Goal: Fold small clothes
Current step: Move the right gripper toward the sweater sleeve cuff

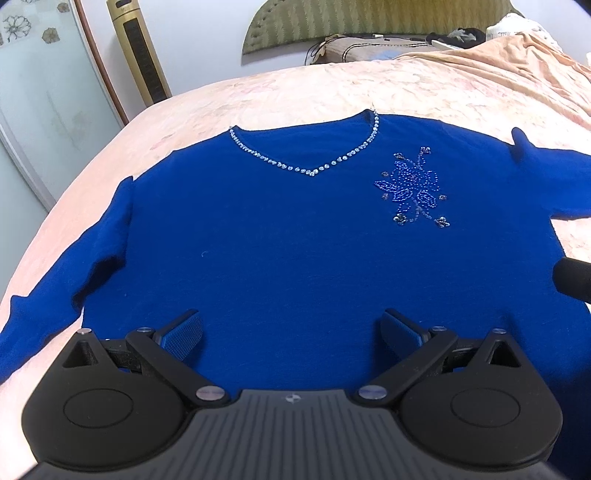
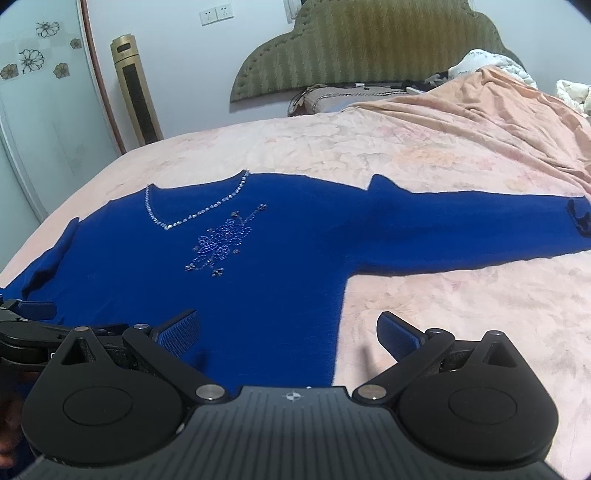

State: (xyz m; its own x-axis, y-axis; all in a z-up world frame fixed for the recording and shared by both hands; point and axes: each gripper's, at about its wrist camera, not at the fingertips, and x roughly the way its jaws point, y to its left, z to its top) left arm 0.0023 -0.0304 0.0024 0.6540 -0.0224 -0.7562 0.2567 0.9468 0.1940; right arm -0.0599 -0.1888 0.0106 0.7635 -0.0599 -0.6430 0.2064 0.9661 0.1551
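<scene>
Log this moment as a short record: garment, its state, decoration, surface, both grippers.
garment: blue sweater
state: spread flat, front up, unfolded, both sleeves out to the sides
decoration: rhinestone V-neck trim; beaded flower on the chest
surface: pink bedspread
left gripper: open, over the sweater's hem, holding nothing
right gripper: open, over the sweater's side edge, holding nothing

We see a bed [image 2: 424,302] covered by a pale pink floral bedspread [image 1: 314,88], rumpled toward the far right. An olive padded headboard [image 2: 369,44] stands against a white wall [image 2: 184,74]. A gold tower fan [image 2: 135,88] stands upright near the left corner. We note a frosted glass door [image 2: 37,110] with flower decals at far left, and wall sockets [image 2: 217,14] above.
</scene>
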